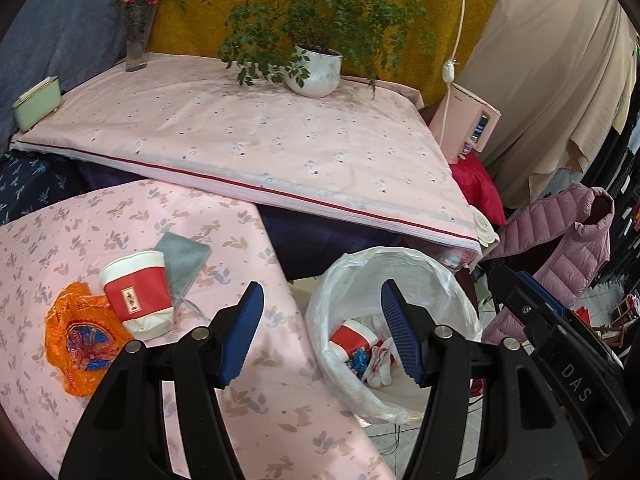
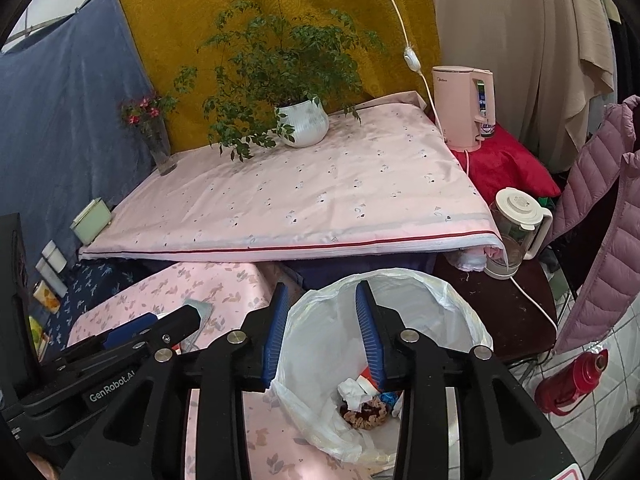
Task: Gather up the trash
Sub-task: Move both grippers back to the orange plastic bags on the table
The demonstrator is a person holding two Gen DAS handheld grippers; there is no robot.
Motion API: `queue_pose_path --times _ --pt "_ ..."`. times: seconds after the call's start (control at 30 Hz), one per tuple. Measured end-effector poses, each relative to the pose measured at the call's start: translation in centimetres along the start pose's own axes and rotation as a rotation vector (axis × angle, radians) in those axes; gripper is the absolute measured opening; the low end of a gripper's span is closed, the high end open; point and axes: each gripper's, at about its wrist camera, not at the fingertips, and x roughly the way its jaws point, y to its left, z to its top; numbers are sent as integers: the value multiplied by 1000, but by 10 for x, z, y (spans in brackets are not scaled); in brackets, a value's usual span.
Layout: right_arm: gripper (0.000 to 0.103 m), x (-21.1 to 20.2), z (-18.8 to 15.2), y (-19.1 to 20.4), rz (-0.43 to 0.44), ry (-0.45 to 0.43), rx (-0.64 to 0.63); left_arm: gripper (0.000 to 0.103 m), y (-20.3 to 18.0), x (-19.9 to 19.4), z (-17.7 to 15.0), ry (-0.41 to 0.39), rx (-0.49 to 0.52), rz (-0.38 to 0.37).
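With the right claw [image 2: 320, 328] parted and empty above the lined bin [image 1: 440, 276], the wide, empty left claw [image 1: 322, 330] should be squared over the red cup [image 1: 138, 294] lying on the bench [image 1: 272, 420].

Place: a lived-in home corner, makeshift and crowded.
Walls: a mustard-yellow patterned cloth [image 2: 192, 32], a blue-grey sheet [image 2: 68, 92] and a beige drape [image 2: 516, 40] hang as backdrops.
Tables: a pale pink flowered bedsheet with a red stripe [image 2: 320, 200] covers the higher surface; a pink leaf-print cloth [image 1: 80, 240] covers the lower one.
Decor: a leafy green plant in a white ribbed ceramic pot [image 2: 302, 122] and a glass vase of red flowers [image 2: 158, 144].
Household goods: a pink electric kettle [image 2: 460, 108], a clear glass jug with a white lid [image 2: 516, 232], a red flask [image 2: 572, 380] on a white tiled floor [image 2: 600, 420].
Clothing: a mauve quilted puffer jacket [image 2: 600, 220] hangs nearby.
Waste: a bin lined with a white plastic bag [image 2: 400, 304] beside the low table.
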Motion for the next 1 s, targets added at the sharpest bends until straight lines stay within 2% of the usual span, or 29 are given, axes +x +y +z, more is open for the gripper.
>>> queue_pose_path --times 0.33,0.43,0.6,0.67,0.73,0.8,1.0 --pt "36 16 -17 47 49 52 -76 58 56 -9 -12 -8 -76 77" --pt "36 21 -25 66 69 72 -104 63 79 -12 -19 -8 -108 113" --pt "36 32 -41 99 105 114 -155 67 123 -21 -34 -10 -164 193" --pt "36 37 -49 115 123 133 -180 73 141 -25 -41 -9 -195 224" --pt "40 41 -56 131 140 148 -206 75 158 -30 -48 -6 -222 253" --pt "46 45 -64 146 160 160 -235 76 177 -35 -55 -4 -246 287" --pt "46 57 -88 188 213 213 -304 77 237 -55 -76 2 -336 374"
